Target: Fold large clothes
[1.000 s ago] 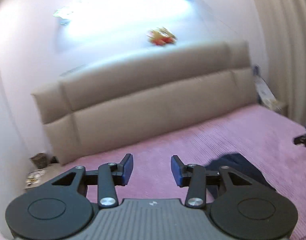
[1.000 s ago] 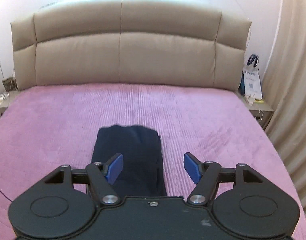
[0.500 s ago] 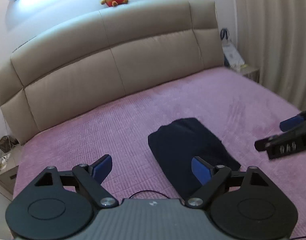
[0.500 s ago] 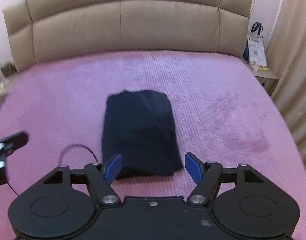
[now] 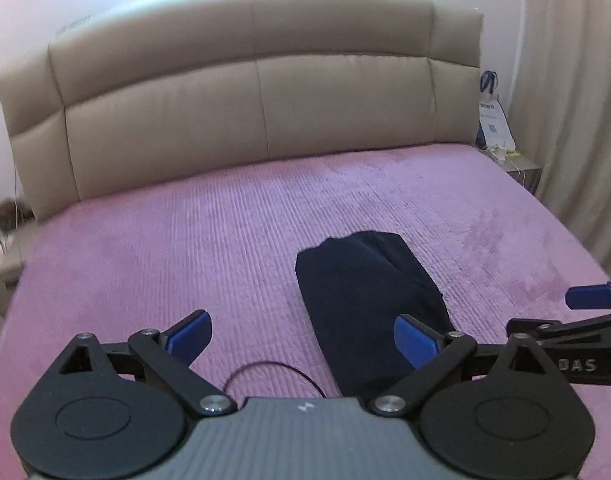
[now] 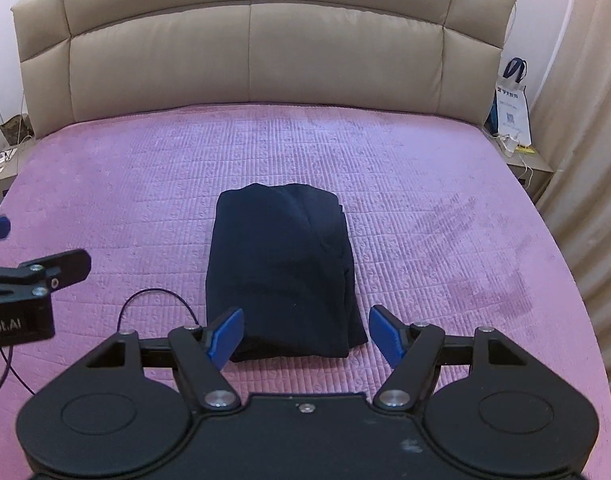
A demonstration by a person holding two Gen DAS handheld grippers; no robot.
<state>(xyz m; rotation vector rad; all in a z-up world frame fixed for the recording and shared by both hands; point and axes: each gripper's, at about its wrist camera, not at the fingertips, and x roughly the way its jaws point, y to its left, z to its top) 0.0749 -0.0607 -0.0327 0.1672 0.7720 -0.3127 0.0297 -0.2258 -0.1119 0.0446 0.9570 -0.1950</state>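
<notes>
Both claws now lower, wide, empty; folded dark garment lengthwise toward headboard.

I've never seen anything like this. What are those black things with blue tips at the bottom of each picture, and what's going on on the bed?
They are hand-held grippers: a person carries one in each hand, and a small camera on each looks forward along its two fingers. One picture comes from the left gripper, the other from the right gripper; each also glimpses the other at its edge. Both stand open and hold nothing. On the pink bedspread lies a dark navy garment, already folded into a neat rectangle, with a thin dark cable looping beside it. Behind is a beige headboard.
</notes>
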